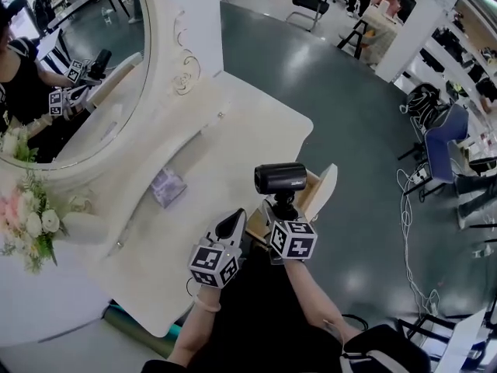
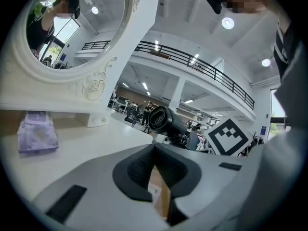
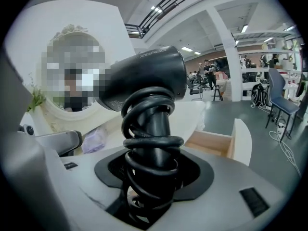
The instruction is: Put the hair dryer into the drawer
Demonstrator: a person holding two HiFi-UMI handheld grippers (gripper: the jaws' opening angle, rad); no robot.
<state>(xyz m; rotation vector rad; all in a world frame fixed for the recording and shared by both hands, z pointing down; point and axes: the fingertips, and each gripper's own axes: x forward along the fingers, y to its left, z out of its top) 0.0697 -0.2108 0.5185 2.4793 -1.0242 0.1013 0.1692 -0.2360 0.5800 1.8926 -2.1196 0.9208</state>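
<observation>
the right gripper has its fingers clamped on the handle of the hair dryer, right where the black cord is coiled round it. the barrel sits crosswise just above the fingertips, so the dryer is in the air and rests on nothing. the drawer stands pulled out beyond these fingers and a little to their right, with its pale wooden inside showing. what shows of the inside looks bare, though most of its floor is hidden. in the head view the dryer hangs at the near side of the drawer, not yet down within its walls.

the left gripper has its fingers pressed together with nothing between them. it hangs just beside the right gripper, at the edge of the vanity table. a purple packet lies on the tabletop well beyond its fingertips, to their left.

as i judge it, the pick-up and the opening of the drawer are done. what is left is to bring the dryer fully over the opening, lower it in so that barrel and cord clear the walls, and let go.
</observation>
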